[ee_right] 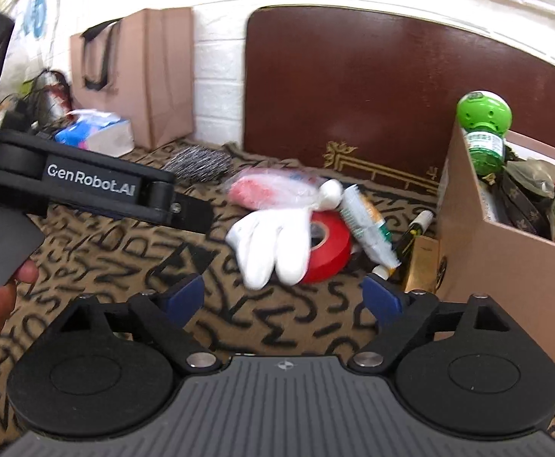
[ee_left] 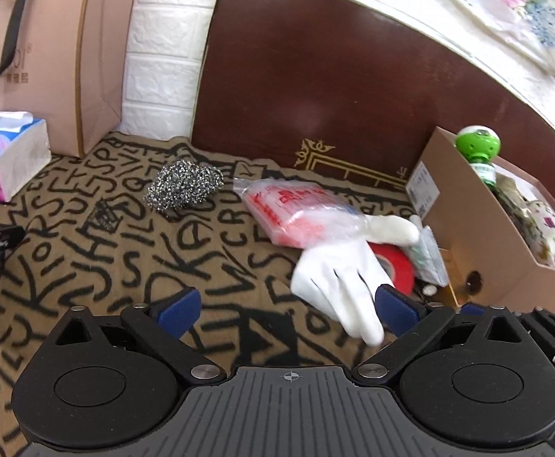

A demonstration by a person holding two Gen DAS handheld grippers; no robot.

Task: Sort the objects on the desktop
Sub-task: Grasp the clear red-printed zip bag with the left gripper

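While both claws — left gripper (ee_left: 289, 306) and right gripper (ee_right: 283, 295) — gape empty, the glove (ee_right: 273, 247) lies at twelve o'clock, overlapping the tape (ee_right: 329, 249); a careless pinch may snag both — box (ee_right: 506, 266) at two o'clock.

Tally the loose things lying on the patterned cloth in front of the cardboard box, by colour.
White: 1, glove
Red: 2, tape roll, bag of red packets
Silver: 1, steel scourer
Mixed: 2, wrapped toothbrush, marker pen
Total: 6
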